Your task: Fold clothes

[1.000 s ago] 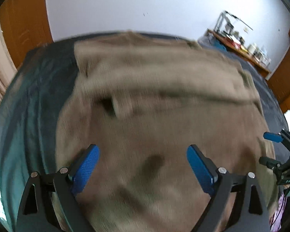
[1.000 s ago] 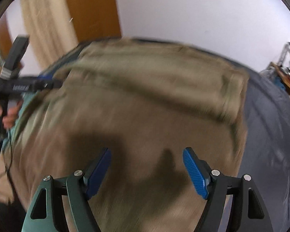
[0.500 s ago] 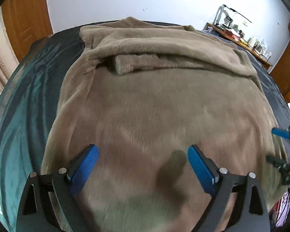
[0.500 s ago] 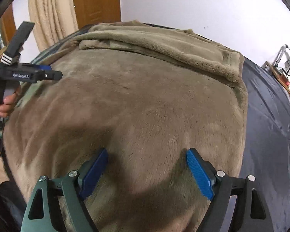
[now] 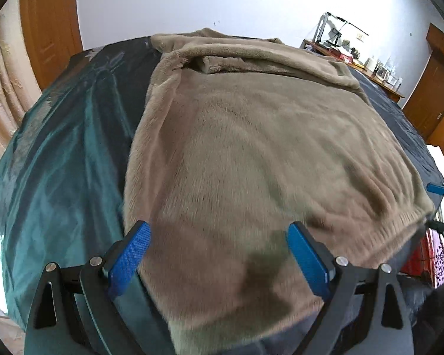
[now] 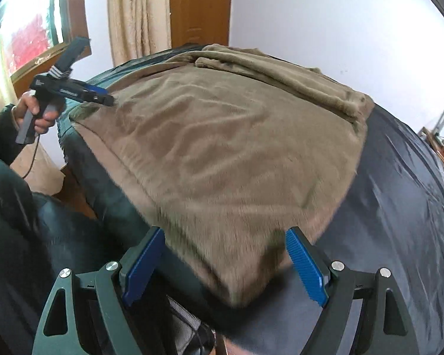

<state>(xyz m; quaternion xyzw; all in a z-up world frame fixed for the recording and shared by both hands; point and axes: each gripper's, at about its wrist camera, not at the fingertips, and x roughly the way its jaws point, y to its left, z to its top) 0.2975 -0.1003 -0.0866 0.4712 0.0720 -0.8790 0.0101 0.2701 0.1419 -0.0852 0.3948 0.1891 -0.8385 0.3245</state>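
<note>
A brown fleece garment (image 5: pixel 251 148) lies spread flat on the bed, with a folded band along its far edge (image 5: pixel 266 59). My left gripper (image 5: pixel 219 254) hovers open over the garment's near left corner, nothing between its blue pads. My right gripper (image 6: pixel 225 263) is open above the near right corner (image 6: pixel 242 293) of the same garment (image 6: pixel 222 136), also empty. In the right wrist view a hand holds the left gripper (image 6: pixel 103 97) at the garment's left corner. The right gripper's fingertips (image 5: pixel 436 189) show at the right edge of the left wrist view.
The bed has a dark teal cover (image 5: pixel 59 162) on the left and dark cover (image 6: pixel 399 192) on the right. A cluttered shelf (image 5: pixel 355 56) stands by the far wall. Wooden doors (image 5: pixel 47 29), a curtain (image 6: pixel 133 11) and a window (image 6: pixel 29 29) surround the bed. The person's dark-clothed legs (image 6: pixel 14 222) are near.
Both grippers have pulled back toward the near edge of the bed; the garment's near corners and the bed cover now show beneath them. Both stayed open.
</note>
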